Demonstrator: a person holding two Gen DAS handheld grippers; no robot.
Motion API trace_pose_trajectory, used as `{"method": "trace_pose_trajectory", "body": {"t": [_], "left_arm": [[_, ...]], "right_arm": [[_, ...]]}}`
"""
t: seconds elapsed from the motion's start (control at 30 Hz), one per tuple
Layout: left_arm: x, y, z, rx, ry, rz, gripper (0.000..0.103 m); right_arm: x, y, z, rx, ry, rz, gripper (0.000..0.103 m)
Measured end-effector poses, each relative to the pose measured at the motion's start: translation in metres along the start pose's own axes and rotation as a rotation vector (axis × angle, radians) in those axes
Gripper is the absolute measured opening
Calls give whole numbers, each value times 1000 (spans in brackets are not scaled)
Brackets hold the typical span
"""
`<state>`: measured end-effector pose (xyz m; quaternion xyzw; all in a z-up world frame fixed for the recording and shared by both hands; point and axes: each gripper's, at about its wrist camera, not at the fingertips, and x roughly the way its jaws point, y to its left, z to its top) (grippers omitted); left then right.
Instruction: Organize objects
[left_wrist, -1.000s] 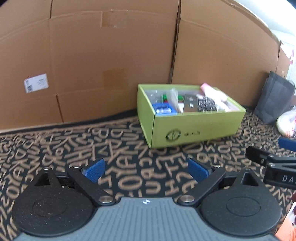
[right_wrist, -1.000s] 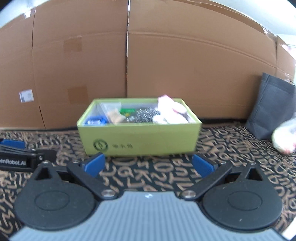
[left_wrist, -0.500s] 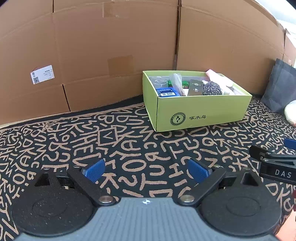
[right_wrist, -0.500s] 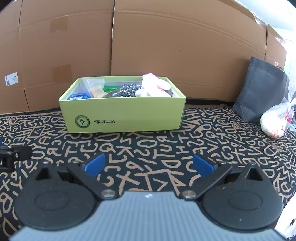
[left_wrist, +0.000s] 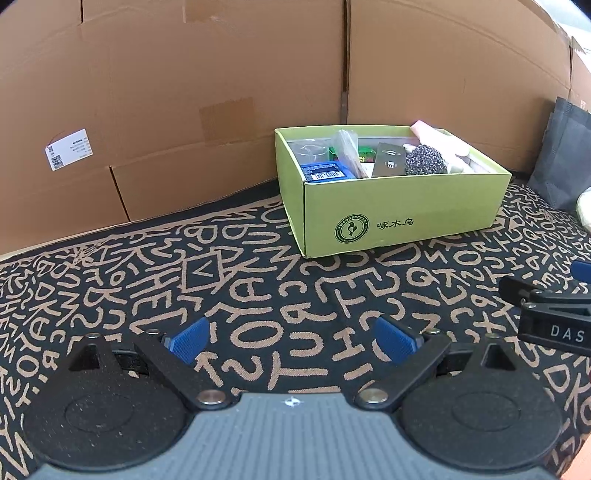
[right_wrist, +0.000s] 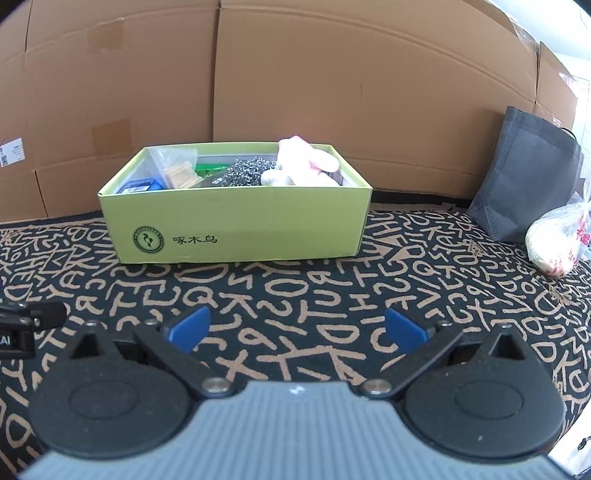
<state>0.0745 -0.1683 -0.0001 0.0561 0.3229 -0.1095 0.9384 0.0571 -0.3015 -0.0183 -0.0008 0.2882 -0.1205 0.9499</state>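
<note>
A green cardboard box (left_wrist: 402, 218) stands on the patterned carpet by the cardboard wall; it also shows in the right wrist view (right_wrist: 236, 225). Inside lie a blue packet (left_wrist: 325, 171), a clear bag (left_wrist: 347, 147), a steel scourer (left_wrist: 424, 159) and a pink soft item (right_wrist: 306, 162). My left gripper (left_wrist: 293, 339) is open and empty over the carpet, well short of the box. My right gripper (right_wrist: 295, 330) is open and empty, facing the box's long side. Each gripper shows at the edge of the other's view.
Tall cardboard sheets (right_wrist: 332, 92) form the back wall. A dark grey fabric bag (right_wrist: 532, 177) leans at the right with a white plastic bag (right_wrist: 554, 243) beside it. The letter-patterned carpet (left_wrist: 258, 280) lies between me and the box.
Both grippers have risen and pulled back, tilting downward, so the box sits higher in view and more carpet shows. Both stay open and empty.
</note>
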Motion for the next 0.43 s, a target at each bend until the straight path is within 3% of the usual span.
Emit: {"method": "trace_pose_trajectory", "body": {"t": [0.43], "left_arm": [[-3, 4, 0, 0, -24, -32, 99]], "right_arm": [[0, 6, 1, -11, 1, 12, 103]]}}
